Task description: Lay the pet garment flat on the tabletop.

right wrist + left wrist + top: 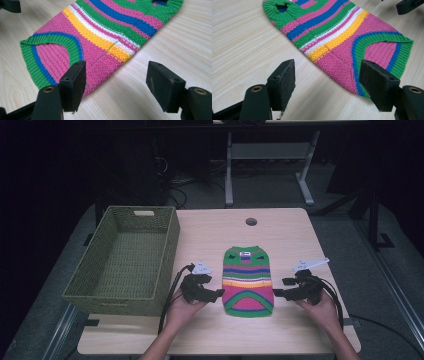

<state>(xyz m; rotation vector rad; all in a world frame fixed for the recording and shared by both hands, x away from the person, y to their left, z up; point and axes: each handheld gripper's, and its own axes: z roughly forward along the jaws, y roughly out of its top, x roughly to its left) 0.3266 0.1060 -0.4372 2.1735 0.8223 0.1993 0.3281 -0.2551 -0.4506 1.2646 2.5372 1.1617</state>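
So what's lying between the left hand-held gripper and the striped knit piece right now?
Nothing: in the high view just bare table separates the left hand-held gripper from the striped knit piece; its open jaws sit at the edge.

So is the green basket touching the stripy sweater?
Apart. The high view shows bare table between the basket and the sweater.

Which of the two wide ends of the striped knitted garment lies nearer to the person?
The hem end of the striped knitted garment: the curved green and blue ribbed band around pink. The other end has the green collar with a white label, toward the table's far edge.
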